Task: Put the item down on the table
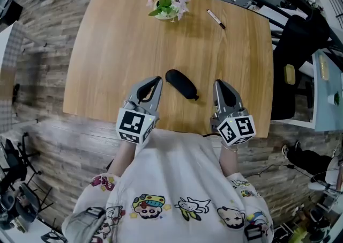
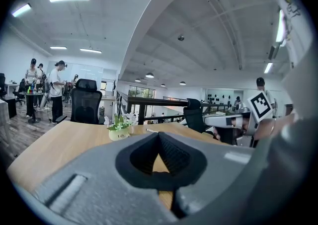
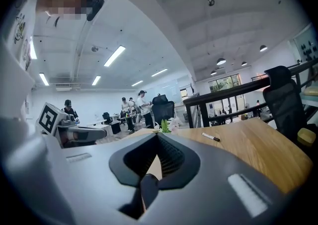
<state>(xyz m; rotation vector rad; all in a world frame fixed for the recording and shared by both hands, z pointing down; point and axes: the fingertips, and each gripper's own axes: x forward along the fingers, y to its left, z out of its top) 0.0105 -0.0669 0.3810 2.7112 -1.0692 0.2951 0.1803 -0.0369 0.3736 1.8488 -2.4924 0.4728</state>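
Both claws sit low in the frame at the near edge of the table, each with its jaws pressed together on nothing. The left claw [image 1: 157, 81] lies left of centre and the right claw [image 1: 219, 84] right of centre. Each claw's own view shows its dark pads meeting at the tips with only wood behind them.

The wooden table [image 1: 112, 49] fills the middle of the head view. The black item [image 1: 179, 83] lies flat on it between the two claws, just beside the left one's tip and clear of both, so the put-down looks done.

It is a long, rounded, dark thing running from upper left to lower right, with a small stub at its lower-right end. What it is made of I cannot tell. Judging by its slim shape, it is probably light and easy to nudge across smooth wood. Its curved back could slip out of a pinch near either end, so the surest hold would be across its narrow middle, jaws square to its length.

At the upper centre of the table stands a small flower pot [image 1: 167, 8], and to its right lies a marker [image 1: 216, 19]
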